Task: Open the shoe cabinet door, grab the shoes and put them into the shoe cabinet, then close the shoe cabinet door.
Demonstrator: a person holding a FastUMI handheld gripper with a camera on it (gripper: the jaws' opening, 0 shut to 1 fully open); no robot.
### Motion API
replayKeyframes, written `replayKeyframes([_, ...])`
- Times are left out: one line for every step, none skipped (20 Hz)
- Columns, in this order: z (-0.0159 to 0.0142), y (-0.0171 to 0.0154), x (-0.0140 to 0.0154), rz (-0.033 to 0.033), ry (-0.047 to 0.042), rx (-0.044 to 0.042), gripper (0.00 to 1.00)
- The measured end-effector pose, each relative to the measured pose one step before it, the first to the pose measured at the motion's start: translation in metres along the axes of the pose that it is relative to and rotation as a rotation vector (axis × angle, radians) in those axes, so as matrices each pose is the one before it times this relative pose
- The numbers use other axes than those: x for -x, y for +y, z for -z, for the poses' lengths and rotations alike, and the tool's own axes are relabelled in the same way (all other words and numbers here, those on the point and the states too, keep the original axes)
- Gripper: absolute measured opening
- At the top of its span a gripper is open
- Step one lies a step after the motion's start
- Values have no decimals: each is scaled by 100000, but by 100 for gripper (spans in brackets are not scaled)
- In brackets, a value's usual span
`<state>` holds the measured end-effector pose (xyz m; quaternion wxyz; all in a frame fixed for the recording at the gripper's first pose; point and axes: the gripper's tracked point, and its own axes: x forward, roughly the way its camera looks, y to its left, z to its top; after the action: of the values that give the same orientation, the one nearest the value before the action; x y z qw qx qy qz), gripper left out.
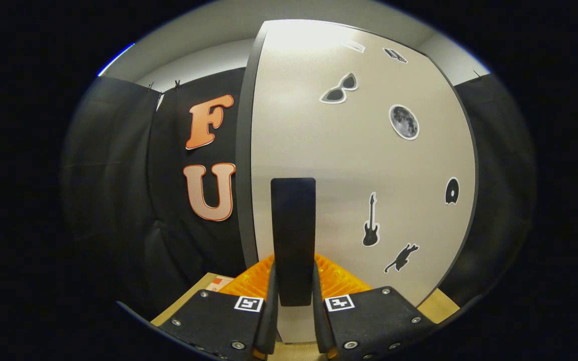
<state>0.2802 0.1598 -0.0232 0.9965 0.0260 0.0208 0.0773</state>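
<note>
both fingers (294, 321) clench the dark upright handle (293, 235) of the shoe cabinet door (359, 170), which stands just ahead of them, its pale face carrying stickers (371, 220); wooden table (442, 306) lies beneath.

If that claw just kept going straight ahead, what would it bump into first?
Most likely the pale cabinet door. The claw has its fingers on either side of the door's dark upright handle, apparently gripping it, so the door panel sits directly behind. Exact depth is hard to judge.
</note>
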Motion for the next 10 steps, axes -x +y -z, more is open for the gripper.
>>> replayKeyframes([9, -42, 269, -340, 689, -731, 29])
replayKeyframes([45, -49, 397, -172, 577, -297, 28])
replayKeyframes([21, -159, 420, 26, 88, 147, 27])
replayKeyframes([37, -220, 455, 158, -60, -531, 27])
replayKeyframes([102, -130, 500, -37, -215, -822, 27])
replayKeyframes([28, -194, 535, 211, -558, -1264, 28])
replayKeyframes([-9, -176, 990, 347, -687, -663, 23])
replayKeyframes([129, -327, 896, 559, 590, 272, 23])
replayKeyframes([-2, -504, 851, 856, -68, -363, 23])
replayKeyframes([22, -483, 883, 696, -55, 35, 23])
